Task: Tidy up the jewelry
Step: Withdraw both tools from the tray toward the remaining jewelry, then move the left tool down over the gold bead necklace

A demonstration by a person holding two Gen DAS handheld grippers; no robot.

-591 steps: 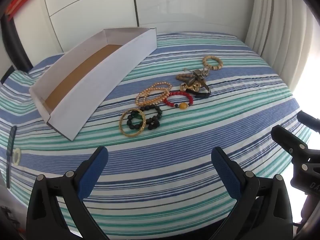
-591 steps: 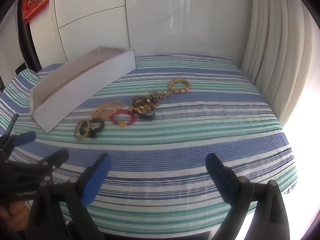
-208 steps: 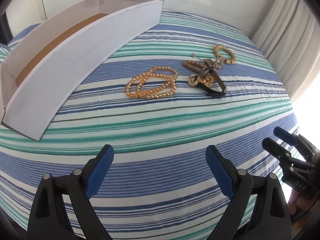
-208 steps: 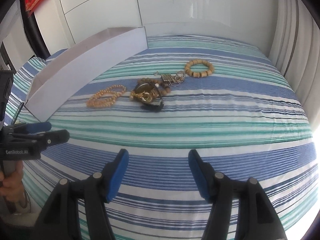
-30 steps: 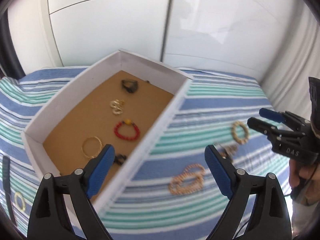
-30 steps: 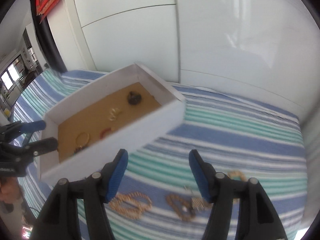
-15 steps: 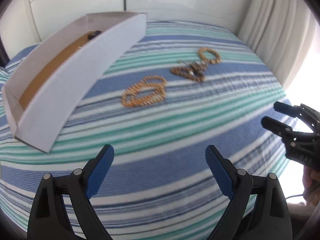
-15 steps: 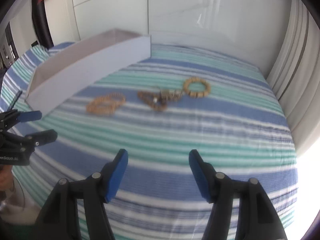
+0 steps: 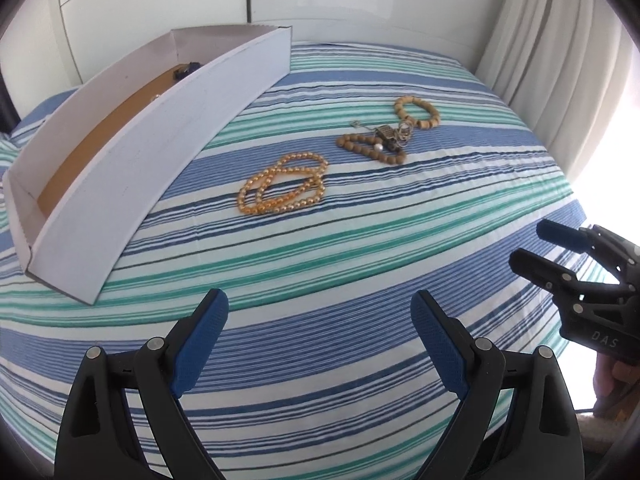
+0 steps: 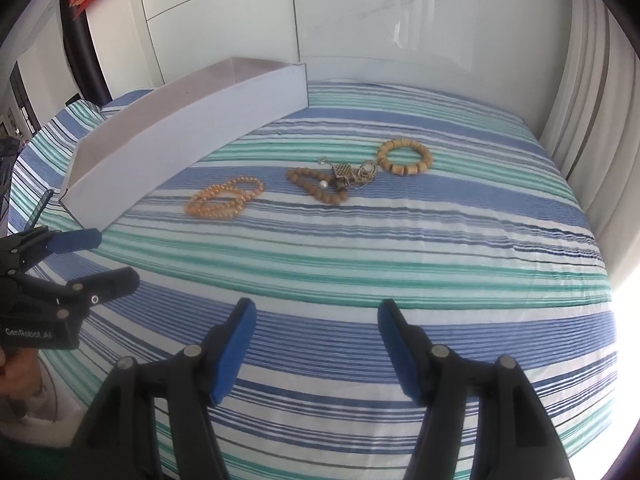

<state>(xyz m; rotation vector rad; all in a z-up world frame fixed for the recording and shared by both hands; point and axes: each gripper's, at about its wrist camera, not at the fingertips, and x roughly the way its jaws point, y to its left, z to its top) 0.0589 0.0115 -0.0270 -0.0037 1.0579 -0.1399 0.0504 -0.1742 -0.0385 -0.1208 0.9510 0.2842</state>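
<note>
A gold pearl necklace (image 9: pixel 283 188) lies on the striped bedspread (image 9: pixel 320 264), also in the right wrist view (image 10: pixel 224 199). Beyond it lie a brown bead string with a tangled metal chain (image 9: pixel 376 145) (image 10: pixel 332 183) and a wooden bead bracelet (image 9: pixel 416 113) (image 10: pixel 405 157). A long white box (image 9: pixel 160 128) (image 10: pixel 188 128) stands at the left with a dark piece of jewelry (image 9: pixel 186 72) inside. My left gripper (image 9: pixel 319 320) is open and empty, well short of the necklace. My right gripper (image 10: pixel 314 322) is open and empty, to its right.
White cabinet doors (image 9: pixel 160 4) stand behind the bed. A curtain (image 9: pixel 560 60) hangs at the right. The bed's front edge curves below both grippers. The right gripper shows at the right of the left wrist view (image 9: pixel 552 248), the left gripper at the left of the right wrist view (image 10: pixel 84 258).
A second ago both grippers were high over the box, looking in. They have dropped back low in front of the bed. Both jaws stay open and empty.
</note>
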